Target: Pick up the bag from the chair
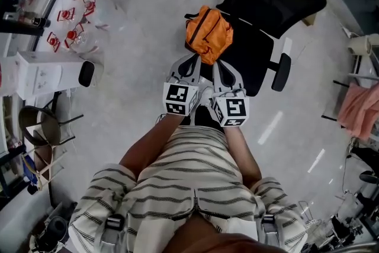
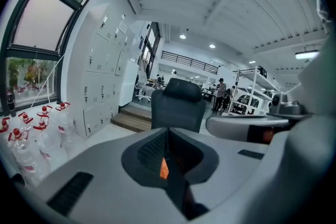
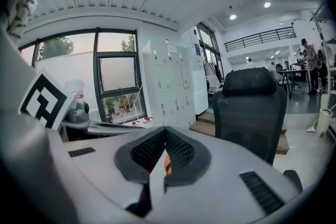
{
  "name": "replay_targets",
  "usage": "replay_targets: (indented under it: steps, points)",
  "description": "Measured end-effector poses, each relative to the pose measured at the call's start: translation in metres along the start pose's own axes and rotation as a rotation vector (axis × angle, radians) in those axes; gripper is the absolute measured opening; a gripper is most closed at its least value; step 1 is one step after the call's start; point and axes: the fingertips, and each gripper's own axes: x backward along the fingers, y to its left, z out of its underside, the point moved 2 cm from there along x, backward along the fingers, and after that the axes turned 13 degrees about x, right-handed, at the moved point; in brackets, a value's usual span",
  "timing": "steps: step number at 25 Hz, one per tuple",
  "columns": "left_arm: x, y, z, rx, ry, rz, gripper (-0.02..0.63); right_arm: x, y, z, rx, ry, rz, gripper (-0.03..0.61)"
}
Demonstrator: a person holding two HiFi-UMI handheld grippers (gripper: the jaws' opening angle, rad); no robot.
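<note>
In view are 1 orange bag [image 1: 207,32], 1 black chair [image 1: 256,51] and 2 grippers (left gripper [image 1: 188,66] and right gripper [image 1: 225,71]).

Both grippers held out ahead, side by side

The left gripper [image 1: 190,63] and right gripper [image 1: 224,68] sat close together, each with its jaws pressed together, the bare left forearm [image 1: 151,142] and right forearm [image 1: 241,150] extended forward behind them.

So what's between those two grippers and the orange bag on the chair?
Nothing: the head view shows the left gripper and right gripper right beside the bag's lower edge.
</note>
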Motion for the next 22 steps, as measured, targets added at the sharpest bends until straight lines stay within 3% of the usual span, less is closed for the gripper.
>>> replay_targets:
  steps: [14,22]
  points:
    - [-0.047,0.045,0.018,0.078,0.055,-0.097,0.028,-0.023,-0.013,0.028,-0.03,0.049,-0.053,0.018]
    - [-0.061,0.062,0.031,0.12,0.09,-0.138,0.092,-0.027,-0.021,0.036,-0.049,0.066,-0.054,0.018]
